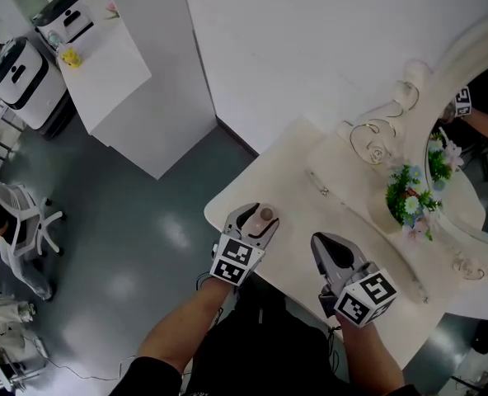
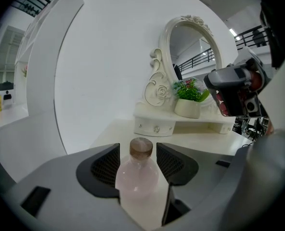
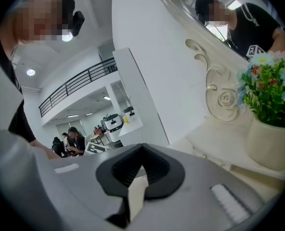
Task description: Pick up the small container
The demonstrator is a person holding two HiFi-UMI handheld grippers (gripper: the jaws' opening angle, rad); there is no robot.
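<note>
- Your left gripper (image 1: 257, 218) has its jaws spread wide. The small container (image 2: 137, 176) stands upright between the pads (image 2: 105, 166), which do not look clamped on it.
- Your right gripper (image 1: 325, 246) has its jaws closed together with nothing between them. It hangs over the table (image 1: 310, 180), just right of the left gripper.
- The container is a small, pale pink, see-through bottle with a rounded body and a flat brown cap (image 2: 141, 147). It sits near the table's front left edge, well apart from the flower pot (image 2: 187, 108) and the ornate mirror (image 2: 190, 52).
- Expect it to be light and rigid. Its smooth, curved wall will probably be slippery, and it may be glass, so treat it as breakable.
- Take hold on the widest part of the body, below the neck, with a pad on each side. The cap is narrow and might come loose, so it is the poorer place to grip.
- Close gently and squarely, because an off-centre squeeze on that round body could push it out forwards or tip it.
</note>
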